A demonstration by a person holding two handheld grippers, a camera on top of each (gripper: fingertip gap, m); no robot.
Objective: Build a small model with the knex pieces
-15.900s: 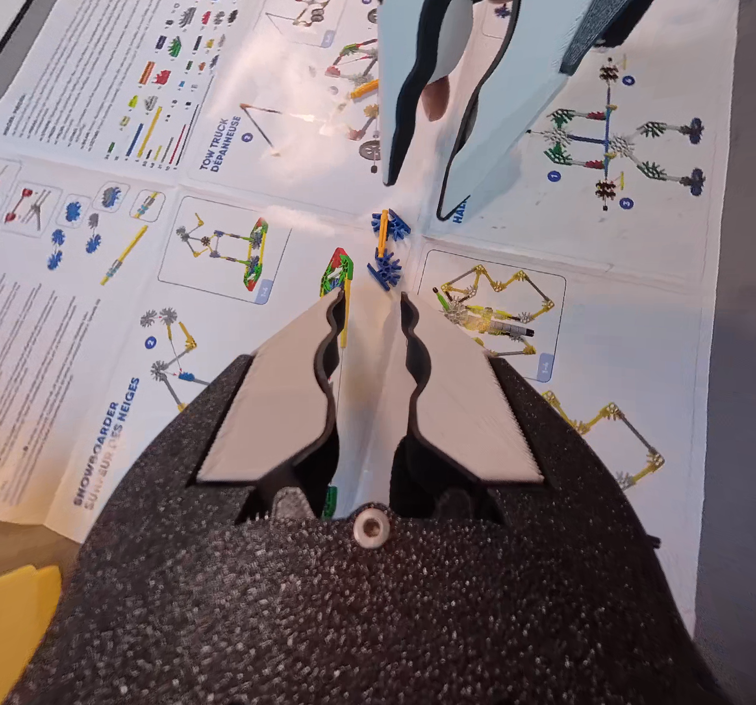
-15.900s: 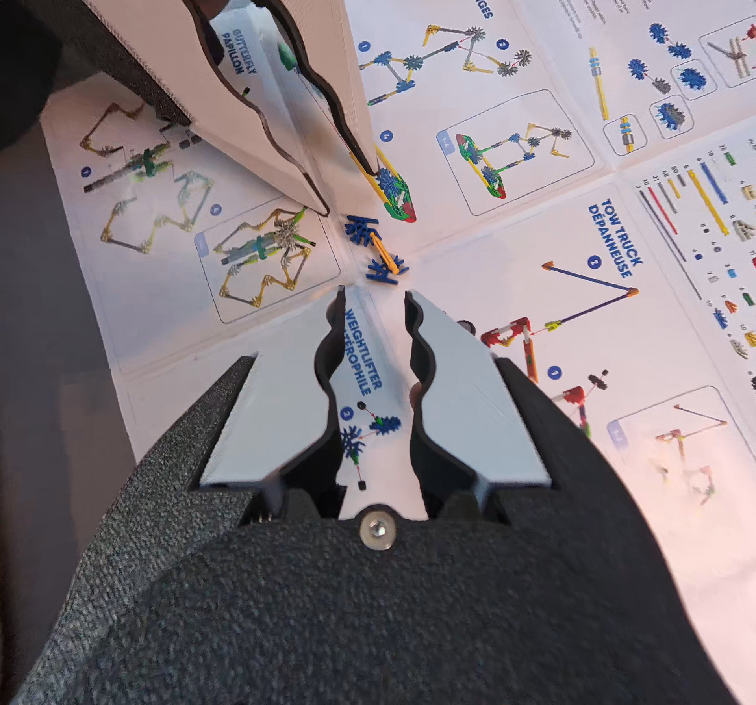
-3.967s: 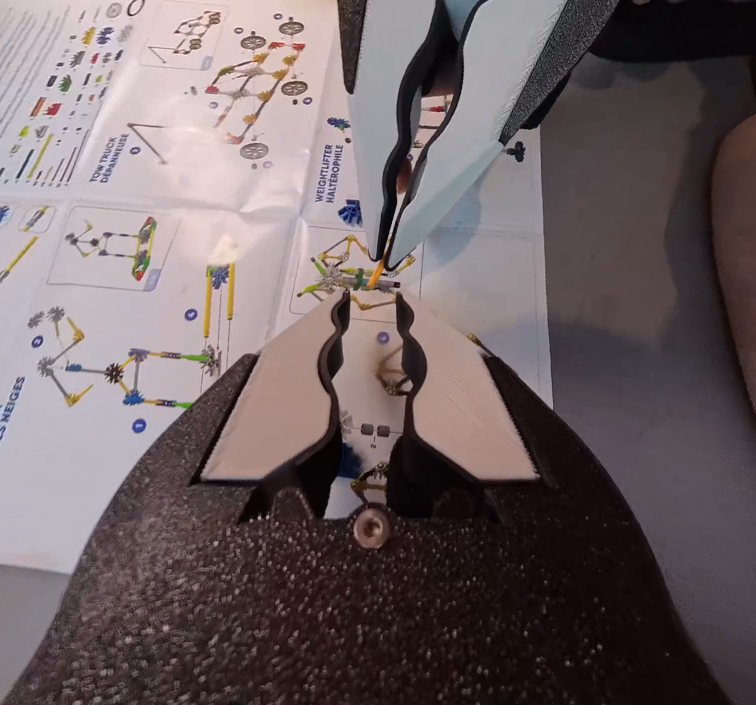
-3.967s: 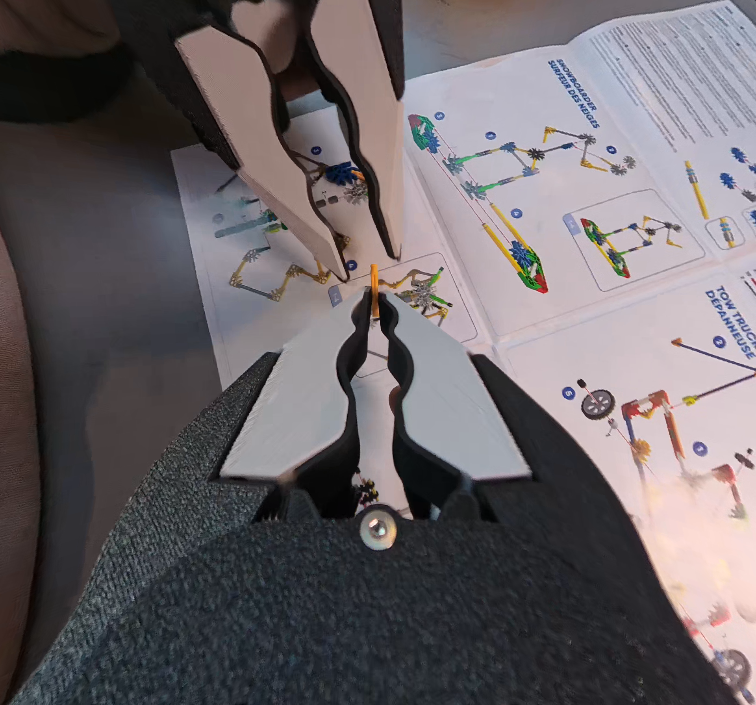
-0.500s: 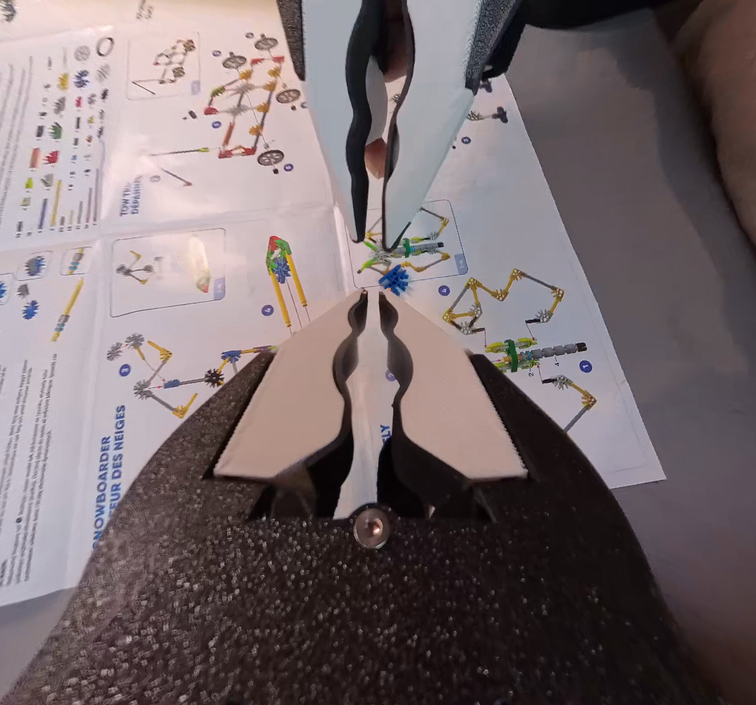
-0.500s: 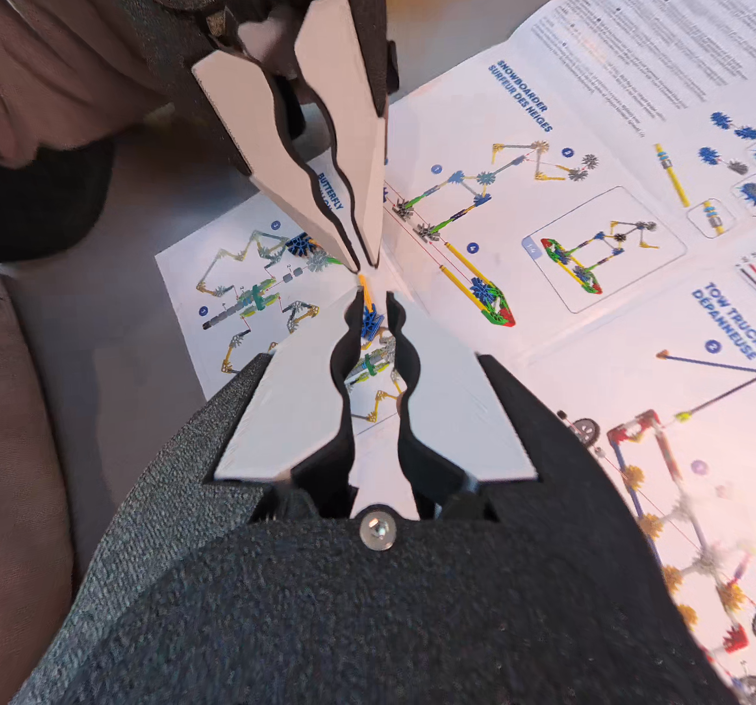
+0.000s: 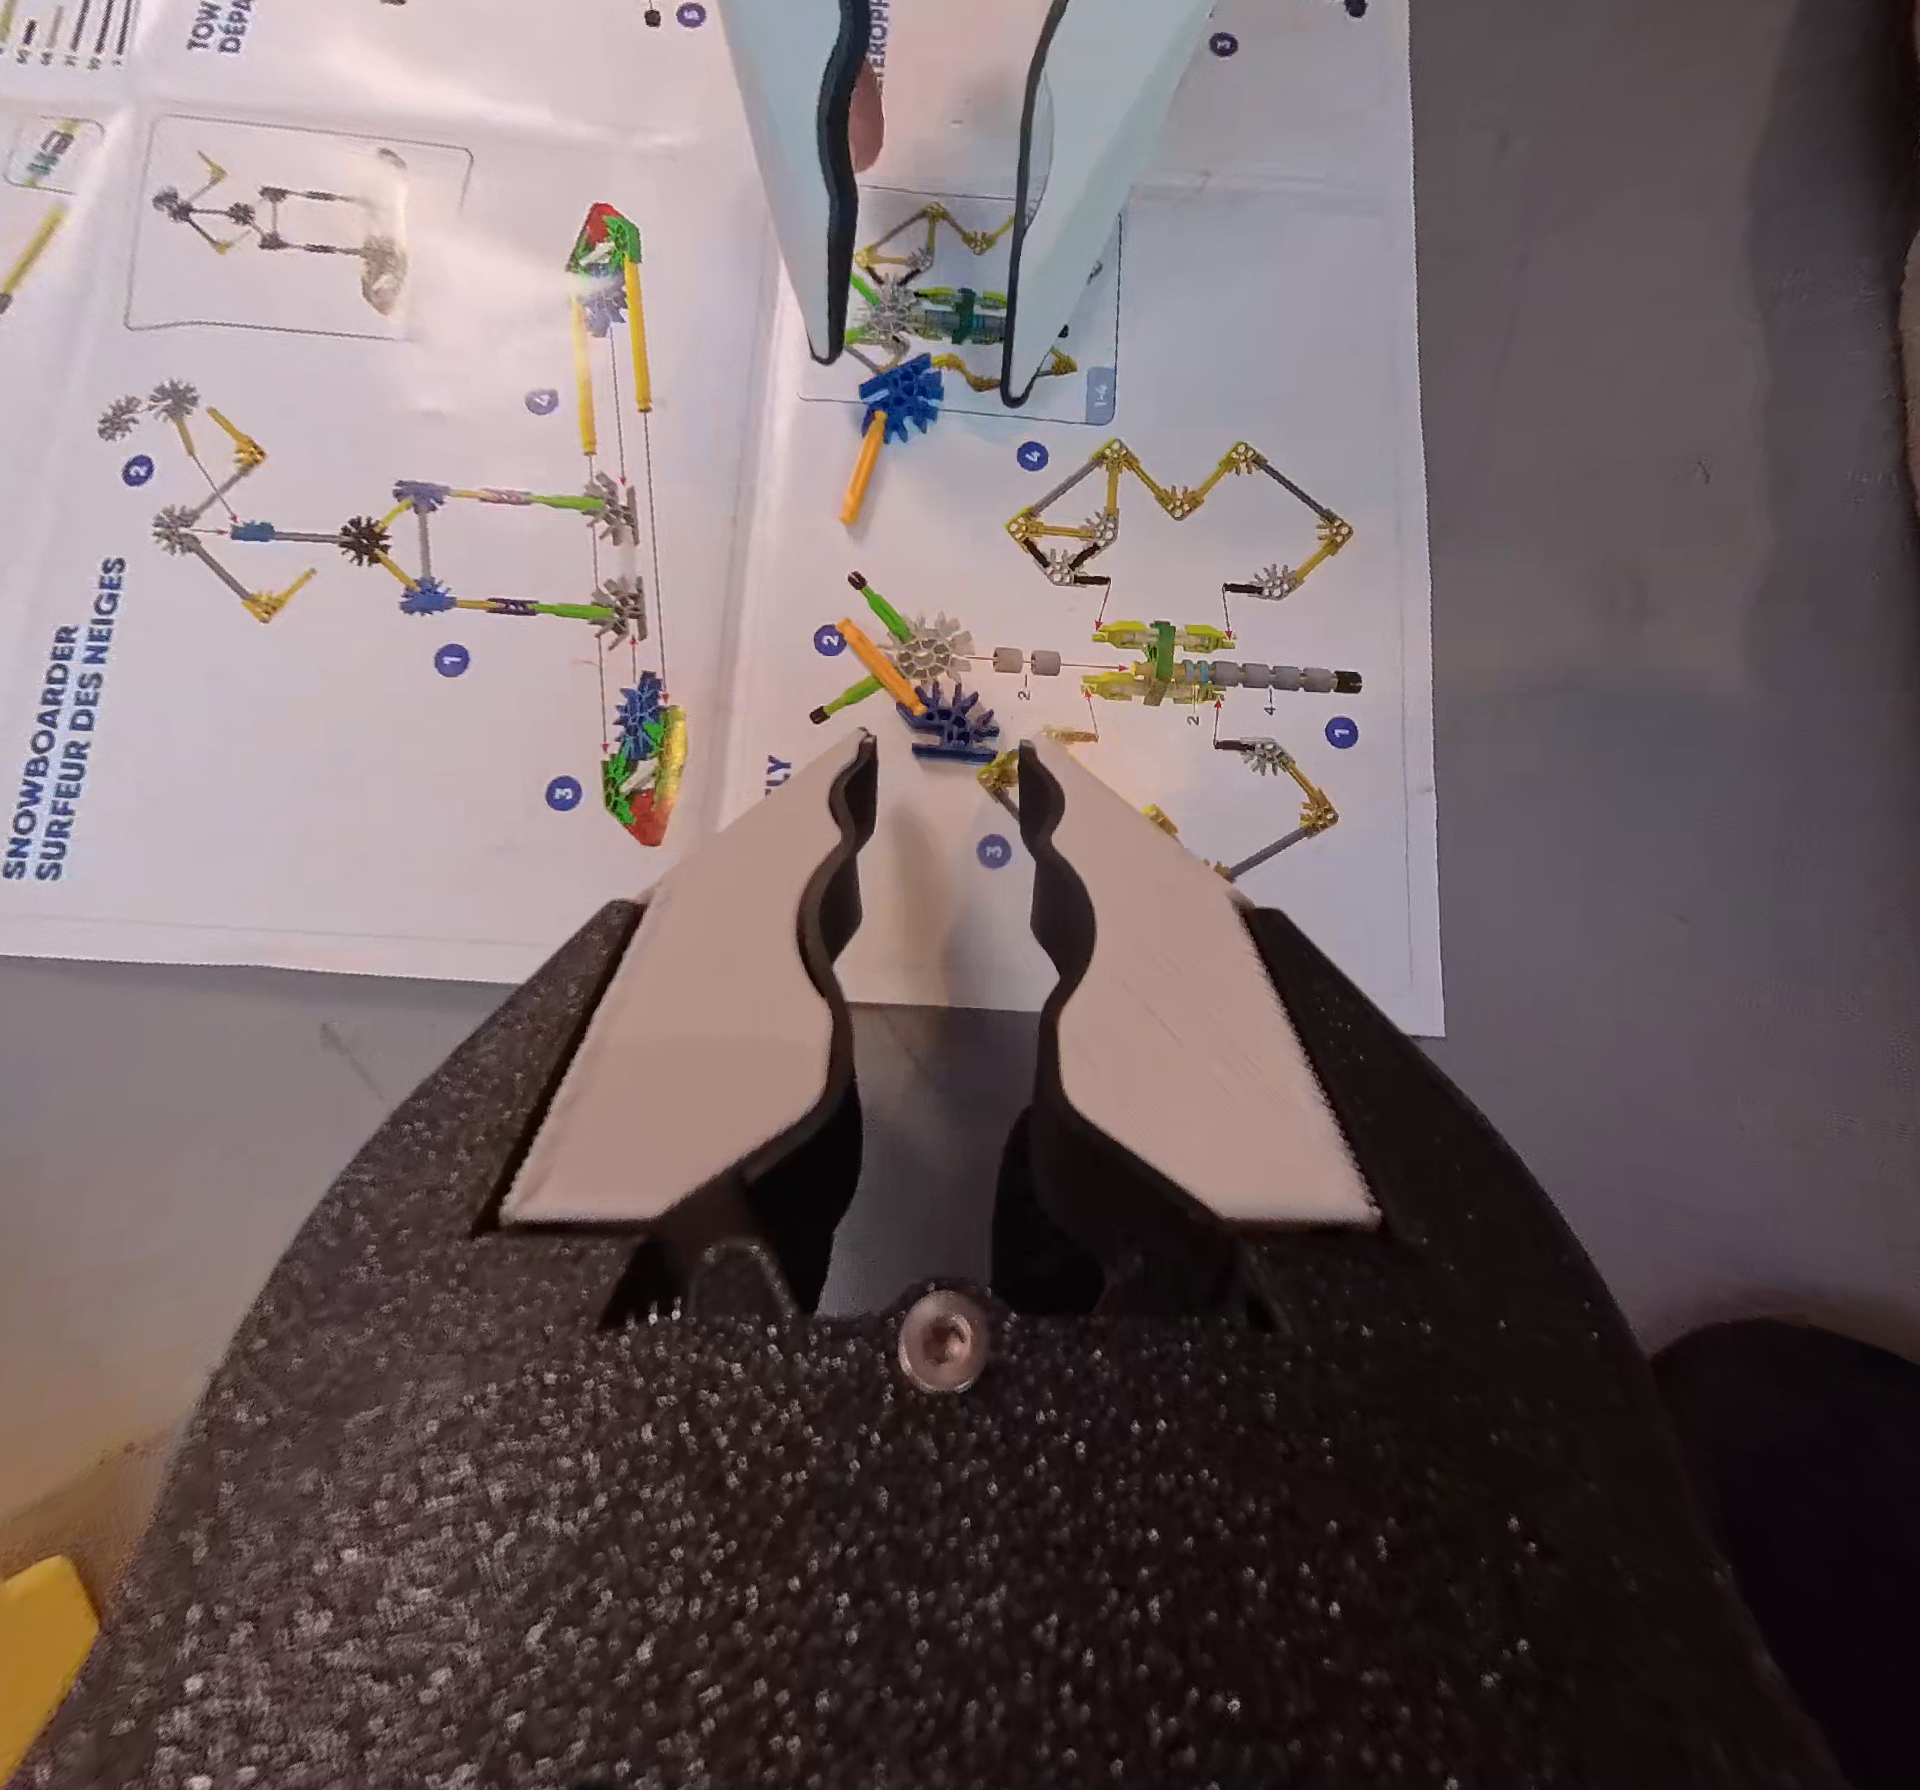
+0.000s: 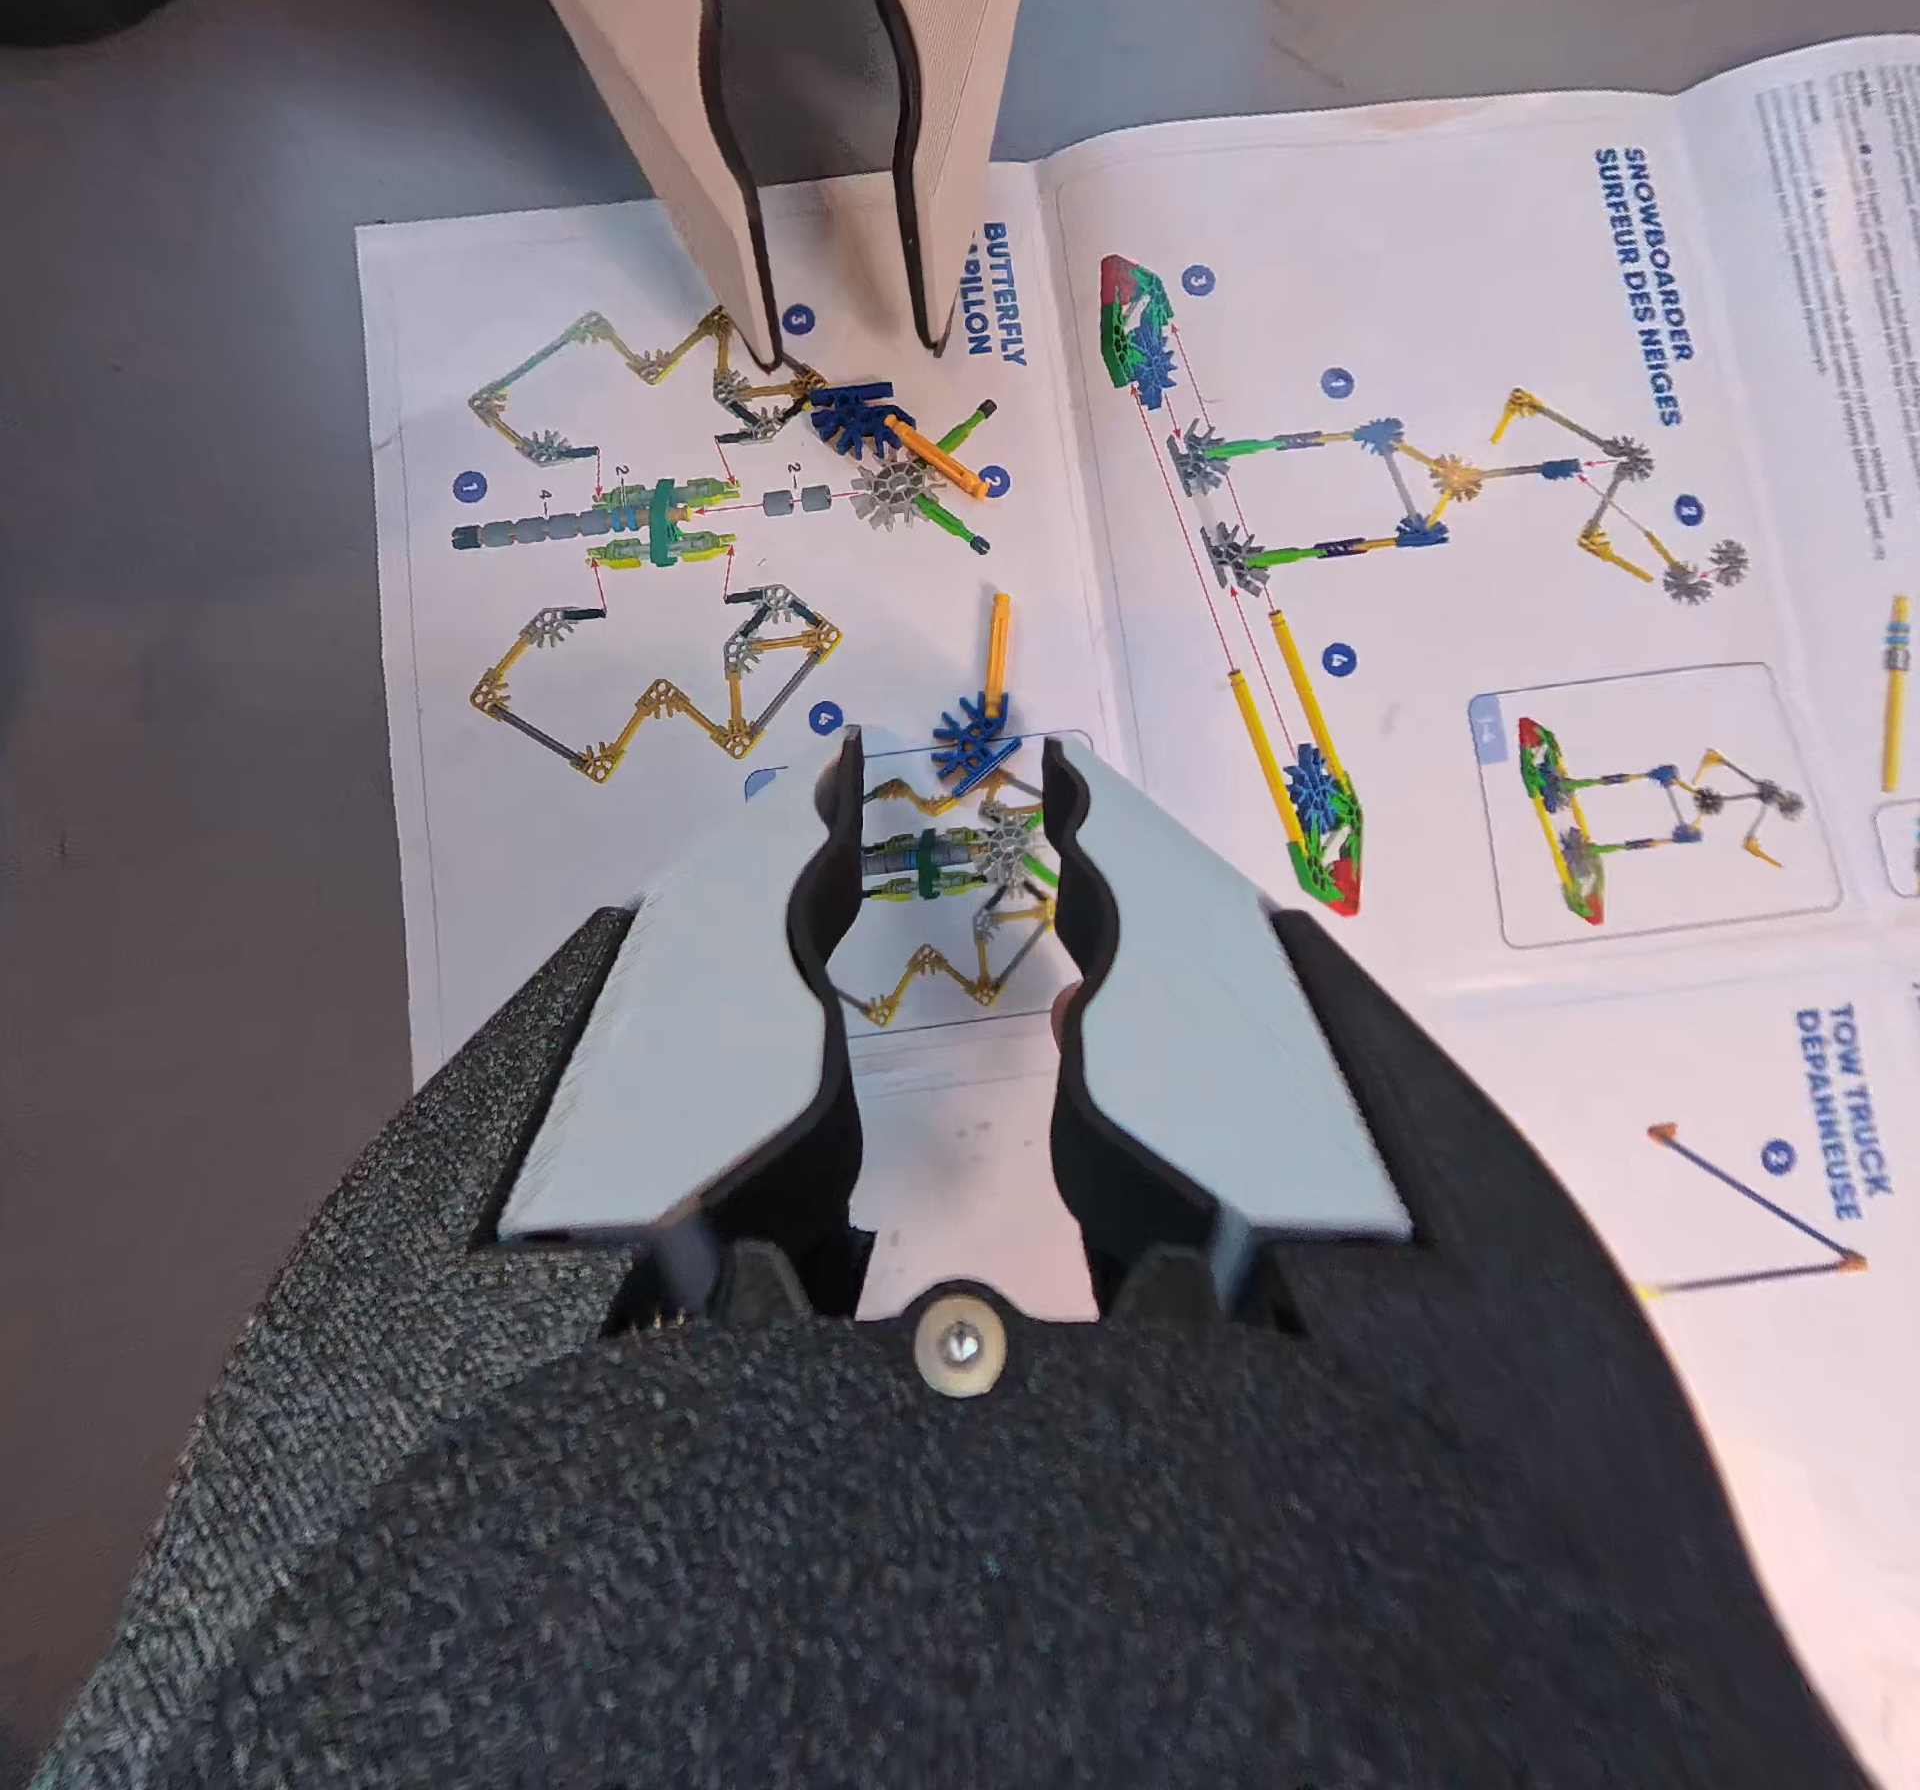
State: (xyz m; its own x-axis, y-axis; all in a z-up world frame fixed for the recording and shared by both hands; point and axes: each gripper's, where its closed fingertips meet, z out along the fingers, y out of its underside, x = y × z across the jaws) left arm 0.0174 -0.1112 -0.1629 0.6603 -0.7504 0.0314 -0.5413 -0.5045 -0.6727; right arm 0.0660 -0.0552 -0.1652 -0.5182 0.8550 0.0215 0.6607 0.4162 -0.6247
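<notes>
left gripper [image 7: 945,753] gapes empty, tips just short of a blue connector with orange rod [image 7: 940,706] | right gripper [image 8: 951,753] gapes empty, tips flanking a second blue connector and orange rod [image 8: 977,722] | both pieces lie apart on the instruction sheet [image 7: 416,805] | grey table [image 7: 1662,597] beneath

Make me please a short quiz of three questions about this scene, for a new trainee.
1. True or false: the left gripper holds a toy piece.
2. How many loose toy pieces, each a blue connector with an orange rod, lie on the instruction sheet?
3. The right gripper is: A open, B shut.

Key:
1. False; it is open beside the near piece.
2. Two; the other piece lies by the right gripper.
3. A.
</notes>
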